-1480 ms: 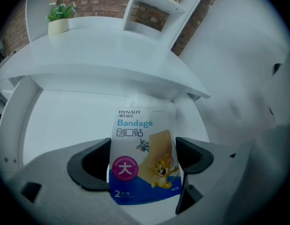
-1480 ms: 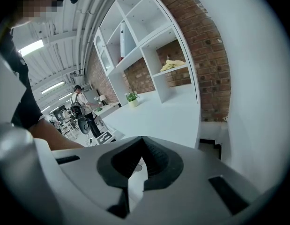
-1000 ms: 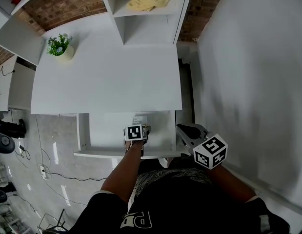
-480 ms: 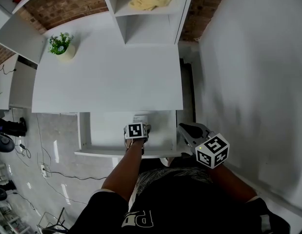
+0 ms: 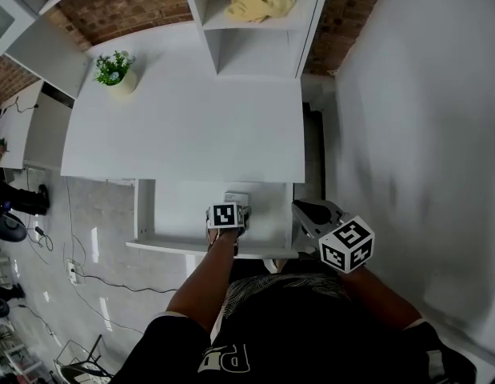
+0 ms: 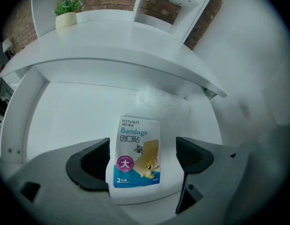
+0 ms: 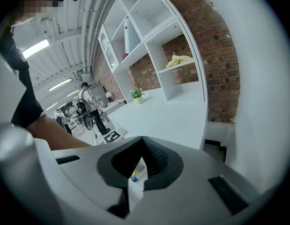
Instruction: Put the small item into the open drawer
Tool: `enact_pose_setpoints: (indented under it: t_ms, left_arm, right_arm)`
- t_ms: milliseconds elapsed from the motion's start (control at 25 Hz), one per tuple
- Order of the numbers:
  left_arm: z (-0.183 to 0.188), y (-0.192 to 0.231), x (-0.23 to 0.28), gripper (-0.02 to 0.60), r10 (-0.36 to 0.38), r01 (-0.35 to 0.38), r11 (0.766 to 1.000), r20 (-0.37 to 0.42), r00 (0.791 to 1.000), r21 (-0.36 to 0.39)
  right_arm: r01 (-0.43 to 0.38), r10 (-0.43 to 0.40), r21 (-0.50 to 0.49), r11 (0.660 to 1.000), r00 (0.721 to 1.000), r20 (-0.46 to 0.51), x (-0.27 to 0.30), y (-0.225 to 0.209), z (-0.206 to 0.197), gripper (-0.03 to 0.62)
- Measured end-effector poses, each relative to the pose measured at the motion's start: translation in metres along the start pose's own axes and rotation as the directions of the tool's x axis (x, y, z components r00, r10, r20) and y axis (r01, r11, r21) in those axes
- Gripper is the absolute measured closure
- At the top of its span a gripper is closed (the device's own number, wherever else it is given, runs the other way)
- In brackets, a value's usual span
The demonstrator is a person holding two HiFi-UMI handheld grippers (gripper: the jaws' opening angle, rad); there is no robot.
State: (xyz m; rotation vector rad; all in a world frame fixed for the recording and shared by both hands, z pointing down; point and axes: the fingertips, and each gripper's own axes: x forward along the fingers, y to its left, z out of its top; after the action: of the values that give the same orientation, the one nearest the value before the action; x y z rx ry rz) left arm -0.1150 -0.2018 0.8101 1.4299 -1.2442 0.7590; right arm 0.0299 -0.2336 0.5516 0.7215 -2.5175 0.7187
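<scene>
- Head view: the left claw (image 5: 229,212) reaches into the open drawer (image 5: 179,210) under the counter (image 5: 183,126), low over the bandage packet (image 5: 236,198) at the drawer's far right. The right claw (image 5: 301,210) hangs just right of the drawer, out of the way.
- Left gripper view: the jaws are spread wide and grip nothing. The packet lies flat on the drawer floor between them, white with teal "Bandage" print and a cartoon plaster.
- Right gripper view: the jaws are clenched on a thin white slip (image 7: 134,179), probably another sachet.
</scene>
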Motion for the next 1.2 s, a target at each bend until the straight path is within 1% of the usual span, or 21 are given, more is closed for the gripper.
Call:
enact_pose_setpoints:
  t_ms: [120, 280, 480, 520, 560, 600, 680, 720, 800, 840, 960, 1040, 1120, 1200]
  left_arm:
    - [0.006, -0.002, -0.011, 0.164, -0.017, 0.017, 1.000, 0.032, 0.999, -0.008]
    - [0.014, -0.003, -0.029, 0.167, -0.037, 0.040, 0.998, 0.078, 0.996, -0.039]
    - [0.026, -0.012, -0.064, 0.175, -0.075, 0.083, 0.995, 0.148, 0.986, -0.051]
    - [0.029, -0.014, -0.072, 0.199, -0.076, 0.085, 0.995, 0.170, 0.983, -0.048]
    - [0.031, -0.016, -0.081, 0.308, -0.075, 0.085, 0.995, 0.193, 0.978, -0.043]
    - [0.032, -0.019, -0.091, 0.469, -0.078, 0.088, 0.995, 0.219, 0.973, -0.039]
    - [0.035, -0.028, -0.109, 0.535, -0.108, 0.122, 0.992, 0.278, 0.955, -0.034]
    - [0.037, -0.035, -0.120, 0.554, -0.134, 0.150, 0.988, 0.312, 0.941, -0.029]
    - [0.040, -0.050, -0.143, 0.563, -0.173, 0.187, 0.982, 0.372, 0.912, -0.003]
    - [0.041, -0.056, -0.153, 0.564, -0.178, 0.186, 0.982, 0.392, 0.903, 0.017]
    - [0.038, -0.068, -0.179, 0.565, -0.170, 0.145, 0.985, 0.425, 0.889, 0.091]
    - [0.034, -0.073, -0.193, 0.565, -0.172, 0.125, 0.983, 0.440, 0.882, 0.133]
    - [0.031, -0.077, -0.207, 0.565, -0.190, 0.130, 0.979, 0.458, 0.868, 0.159]
    - [0.026, -0.078, -0.217, 0.565, -0.218, 0.162, 0.974, 0.475, 0.853, 0.156]
  right_arm:
    - [-0.016, 0.016, -0.010, 1.000, 1.000, 0.007, 0.002, 0.002, 0.004, 0.589]
    - [-0.041, 0.041, -0.022, 0.999, 0.999, 0.013, 0.004, 0.005, 0.009, 0.589]
    - [-0.081, 0.082, -0.035, 0.996, 0.996, 0.020, 0.009, 0.011, 0.014, 0.589]
    - [-0.090, 0.091, -0.040, 0.995, 0.996, 0.022, 0.010, 0.012, 0.015, 0.589]
    - [-0.099, 0.100, -0.045, 0.994, 0.995, 0.023, 0.011, 0.014, 0.016, 0.589]
    - [-0.106, 0.108, -0.049, 0.993, 0.994, 0.025, 0.011, 0.014, 0.016, 0.589]
    - [-0.120, 0.122, -0.054, 0.991, 0.992, 0.027, 0.010, 0.016, 0.017, 0.589]
    - [-0.127, 0.129, -0.055, 0.990, 0.991, 0.028, 0.010, 0.016, 0.018, 0.589]
    - [-0.141, 0.143, -0.061, 0.988, 0.989, 0.030, 0.009, 0.018, 0.020, 0.589]
    - [-0.149, 0.151, -0.067, 0.987, 0.988, 0.031, 0.009, 0.019, 0.020, 0.589]
    - [-0.170, 0.173, -0.089, 0.981, 0.984, 0.038, 0.009, 0.023, 0.021, 0.589]
    - [-0.185, 0.190, -0.089, 0.979, 0.981, 0.050, 0.009, 0.028, 0.022, 0.589]
    - [-0.205, 0.210, -0.071, 0.976, 0.975, 0.071, 0.007, 0.036, 0.025, 0.589]
    - [-0.224, 0.230, -0.067, 0.972, 0.968, 0.098, 0.003, 0.045, 0.027, 0.589]
